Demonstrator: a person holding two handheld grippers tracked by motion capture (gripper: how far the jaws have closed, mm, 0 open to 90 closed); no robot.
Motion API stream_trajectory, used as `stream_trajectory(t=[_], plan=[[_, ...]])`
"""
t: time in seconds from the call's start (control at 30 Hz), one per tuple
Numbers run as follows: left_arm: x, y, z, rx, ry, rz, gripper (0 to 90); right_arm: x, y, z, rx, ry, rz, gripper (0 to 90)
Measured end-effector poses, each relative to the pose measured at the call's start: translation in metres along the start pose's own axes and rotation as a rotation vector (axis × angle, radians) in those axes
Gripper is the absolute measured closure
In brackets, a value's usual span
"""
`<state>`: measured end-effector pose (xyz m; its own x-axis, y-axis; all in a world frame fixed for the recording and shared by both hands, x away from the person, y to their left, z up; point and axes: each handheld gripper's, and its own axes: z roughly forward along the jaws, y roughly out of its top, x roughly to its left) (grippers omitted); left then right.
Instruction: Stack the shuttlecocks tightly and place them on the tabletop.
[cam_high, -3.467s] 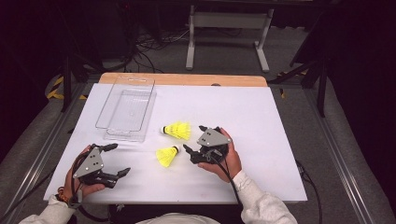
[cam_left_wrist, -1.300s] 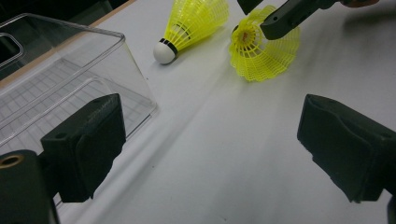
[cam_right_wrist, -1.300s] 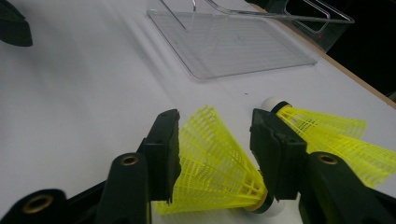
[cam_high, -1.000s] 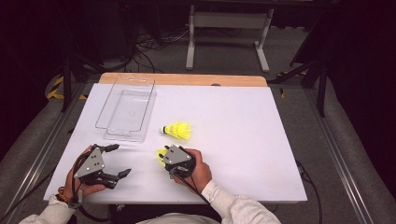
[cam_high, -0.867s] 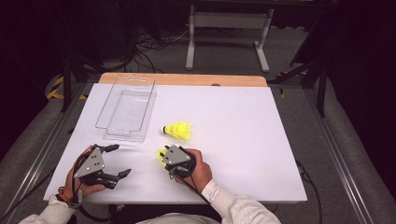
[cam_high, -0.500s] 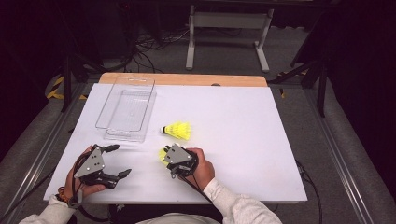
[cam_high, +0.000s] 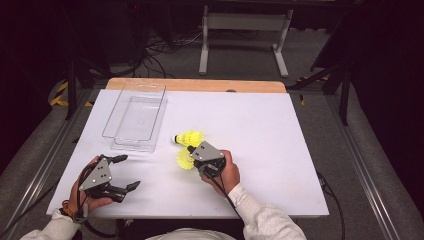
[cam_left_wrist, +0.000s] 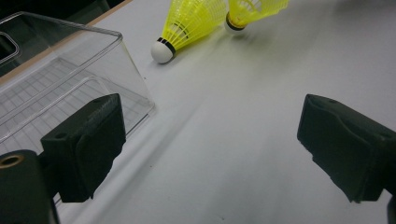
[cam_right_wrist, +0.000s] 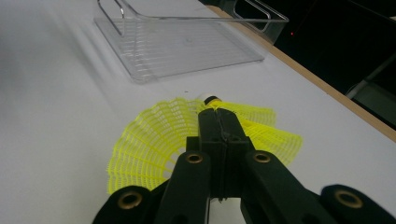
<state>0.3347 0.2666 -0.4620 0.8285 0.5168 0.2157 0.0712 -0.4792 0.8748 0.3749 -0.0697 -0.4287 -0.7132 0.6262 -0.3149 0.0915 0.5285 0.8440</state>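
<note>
Right claw (cam_high: 192, 151) clamped flat on the skirt of a yellow shuttlecock (cam_high: 184, 159), jaws just closed, the mesh splayed out to both sides of the black jaws in the right gripper view (cam_right_wrist: 154, 135). Held a little nearer the front edge than mid-surface, roughly halfway between the left and right edges. Second yellow shuttlecock (cam_high: 188, 137) lying on its side just beyond it, white cork tip toward the left edge, close to the held one. Clear plastic tray (cam_high: 116, 125) resting toward the back left corner of the white surface (cam_high: 280, 130). Left claw (cam_high: 126, 172) gaping wide near the front left corner, nothing between its jaws.
</note>
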Motion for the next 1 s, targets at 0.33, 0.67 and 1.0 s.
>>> stream_trajectory(t=[0.33,0.67,1.0], plan=[[0.0,0.0,0.0,-0.002,0.005,-0.005,8.8,-0.024,0.0,-0.017,-0.039,-0.012,0.069,90.0],[0.0,0.0,0.0,0.0,0.005,-0.006,8.8,-0.044,-0.008,-0.024,-0.052,0.002,0.152,90.0],[0.0,0.0,0.0,-0.001,0.002,-0.003,8.8,-0.054,-0.021,-0.024,-0.026,0.041,0.22,90.0]])
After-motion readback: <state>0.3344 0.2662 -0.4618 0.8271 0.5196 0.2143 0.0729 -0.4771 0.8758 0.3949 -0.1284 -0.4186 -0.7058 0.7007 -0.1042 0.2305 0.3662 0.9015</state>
